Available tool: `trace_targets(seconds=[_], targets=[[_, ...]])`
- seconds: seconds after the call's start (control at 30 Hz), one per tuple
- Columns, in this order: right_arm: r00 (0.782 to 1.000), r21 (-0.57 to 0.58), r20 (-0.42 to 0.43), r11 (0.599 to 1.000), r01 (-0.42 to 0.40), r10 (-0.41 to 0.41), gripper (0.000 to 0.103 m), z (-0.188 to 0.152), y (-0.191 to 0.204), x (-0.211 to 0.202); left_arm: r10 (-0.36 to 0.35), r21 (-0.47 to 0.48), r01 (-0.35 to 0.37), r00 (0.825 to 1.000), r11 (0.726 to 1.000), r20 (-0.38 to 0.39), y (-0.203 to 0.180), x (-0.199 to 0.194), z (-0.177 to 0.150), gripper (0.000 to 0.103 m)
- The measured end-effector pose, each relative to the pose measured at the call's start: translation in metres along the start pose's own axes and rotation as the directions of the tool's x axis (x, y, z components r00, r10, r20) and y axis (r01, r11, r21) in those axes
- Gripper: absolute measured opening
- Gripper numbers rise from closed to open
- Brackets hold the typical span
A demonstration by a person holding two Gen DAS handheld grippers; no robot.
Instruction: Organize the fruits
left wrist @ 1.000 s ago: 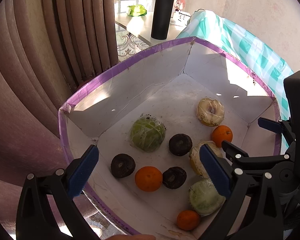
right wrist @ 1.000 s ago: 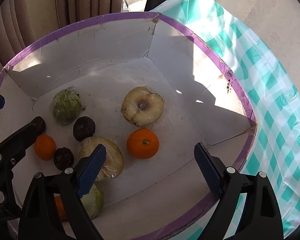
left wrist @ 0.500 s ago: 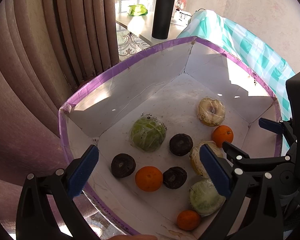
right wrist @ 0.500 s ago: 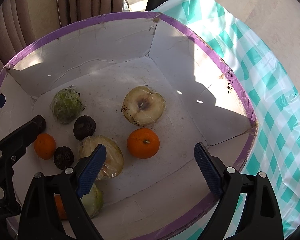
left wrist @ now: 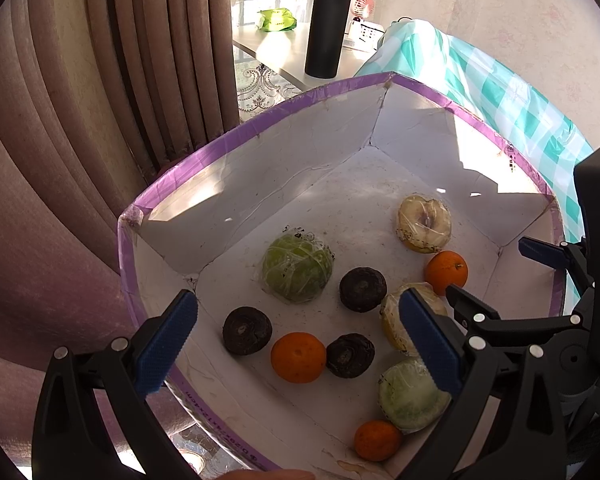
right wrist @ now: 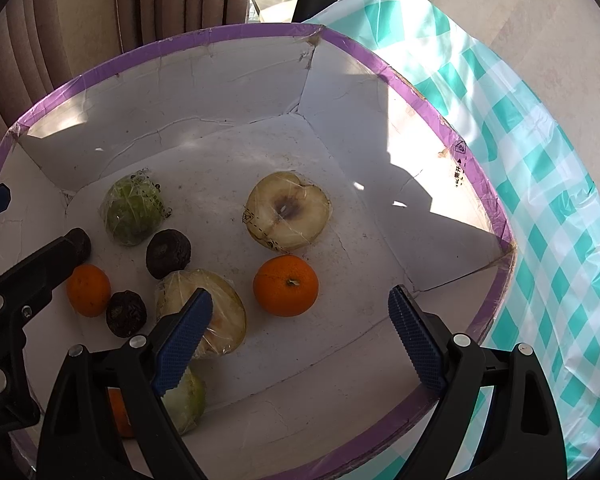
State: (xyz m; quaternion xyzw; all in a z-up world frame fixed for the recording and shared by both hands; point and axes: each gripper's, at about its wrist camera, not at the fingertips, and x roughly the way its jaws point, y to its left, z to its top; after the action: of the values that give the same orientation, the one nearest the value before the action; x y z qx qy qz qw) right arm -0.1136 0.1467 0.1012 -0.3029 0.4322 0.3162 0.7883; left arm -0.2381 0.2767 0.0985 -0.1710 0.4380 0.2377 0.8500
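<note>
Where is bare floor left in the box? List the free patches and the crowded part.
Free: the box floor behind the cut apple half toward the far corner, and right of the orange to the right wall. Crowded: the near-left floor, where oranges, dark fruits and wrapped halves cluster.

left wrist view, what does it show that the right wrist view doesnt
Only the left wrist view shows the black flask on the side table and all three oranges clearly, including the nearest orange. Only the right wrist view shows the halved apple's brown core clearly. Both share the purple-rimmed box, wrapped green fruit and dark fruits.
</note>
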Motion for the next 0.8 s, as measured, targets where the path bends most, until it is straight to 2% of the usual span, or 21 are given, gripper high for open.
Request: trace_targets(seconds=[0.4, 0.8], targets=[[1.000, 0.001, 0.001, 1.000, 0.001, -0.001, 0.086, -0.0006, 0.0001, 0.0000, 0.006, 0.000, -0.006, 1.000, 1.000, -0.005, 0.0021, 0.0009, -0.0001, 0.101], [1.000, -0.006, 0.012, 1.000, -0.006, 0.006, 0.086, -0.0024, 0.0006, -0.0016, 0.047, 0.000, -0.047, 0.998, 0.999, -0.029, -0.0015, -0.0007, -0.0032, 0.101]])
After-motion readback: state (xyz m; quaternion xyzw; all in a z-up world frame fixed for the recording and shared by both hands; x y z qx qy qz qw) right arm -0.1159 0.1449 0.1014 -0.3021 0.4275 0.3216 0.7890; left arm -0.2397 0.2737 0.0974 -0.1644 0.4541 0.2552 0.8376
